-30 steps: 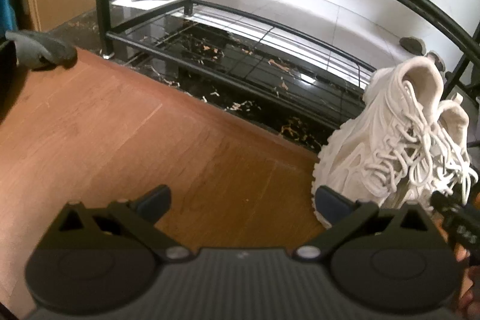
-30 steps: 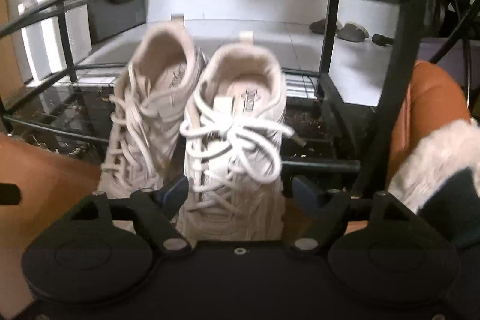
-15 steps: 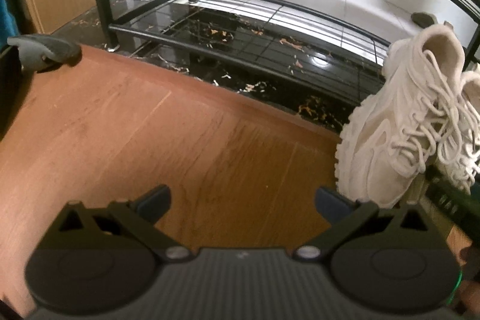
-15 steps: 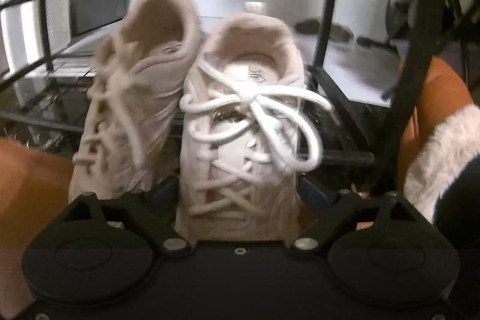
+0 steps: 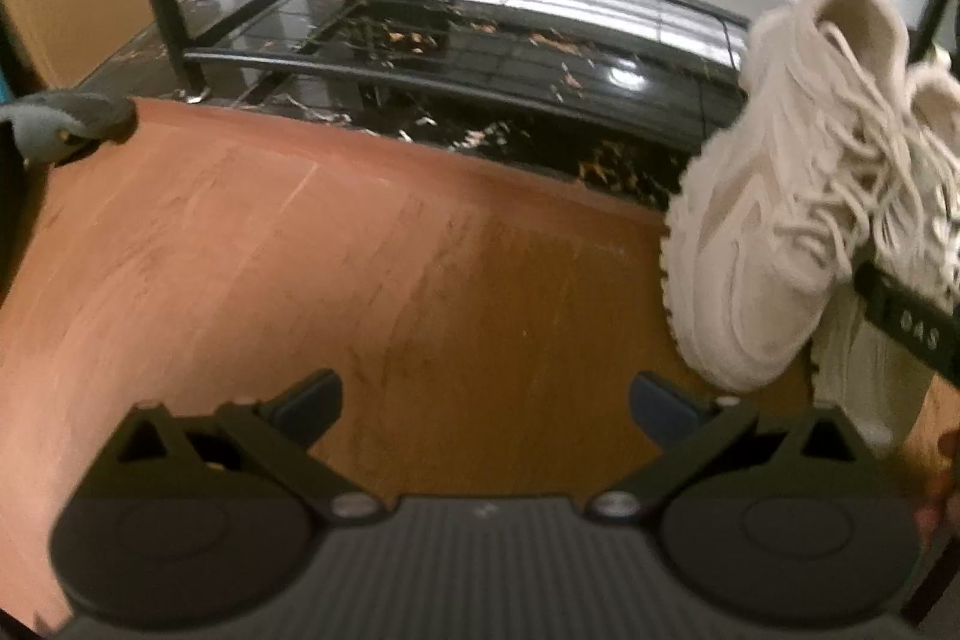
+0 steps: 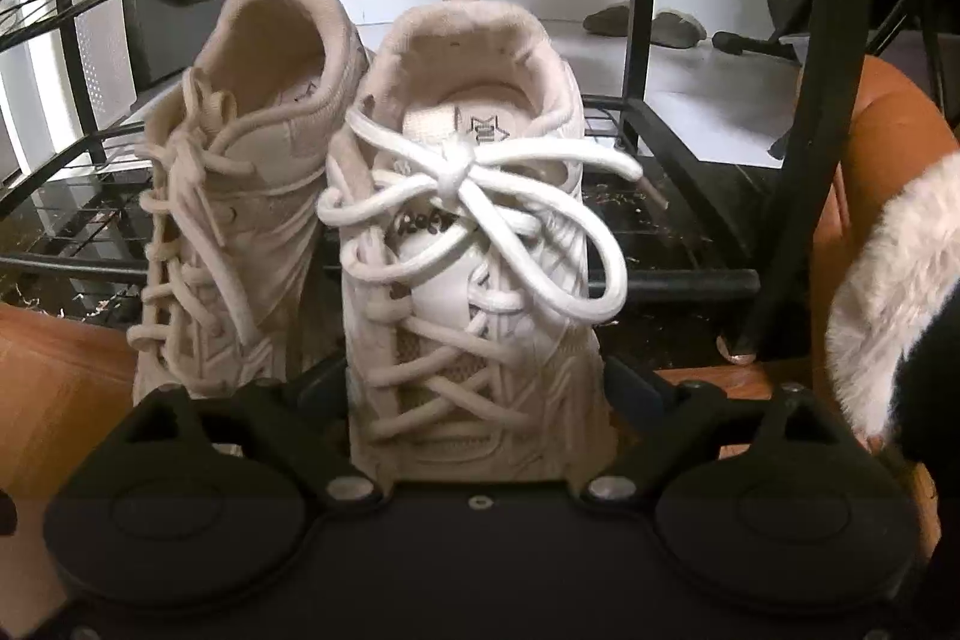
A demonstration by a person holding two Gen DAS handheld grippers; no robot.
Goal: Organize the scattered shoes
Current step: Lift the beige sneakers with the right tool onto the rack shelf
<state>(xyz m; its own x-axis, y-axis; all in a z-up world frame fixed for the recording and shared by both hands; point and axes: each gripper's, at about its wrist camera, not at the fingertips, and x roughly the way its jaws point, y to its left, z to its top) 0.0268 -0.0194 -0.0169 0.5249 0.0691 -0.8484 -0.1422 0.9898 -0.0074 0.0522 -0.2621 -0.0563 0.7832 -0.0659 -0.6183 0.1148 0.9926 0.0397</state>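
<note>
**Right gripper clamped on sneaker at rack**

Between the fingers of the right gripper (image 6: 480, 388), the toe of a cream lace-up sneaker (image 6: 468, 244) is clamped. Its matching cream sneaker (image 6: 240, 196) leans beside it, touching. Both heels point into the black wire shoe rack (image 6: 660, 274). The left gripper (image 5: 485, 403) hangs released over the wooden floor (image 5: 360, 250).

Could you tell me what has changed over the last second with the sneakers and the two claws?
The right claw has closed in on the toe of the nearer sneaker, which now fills more of its view and looks tipped up. In the left view the pair has slid toward the right edge. The left claw stays open and empty above the wooden floor; the black rack is unmoved.
</note>
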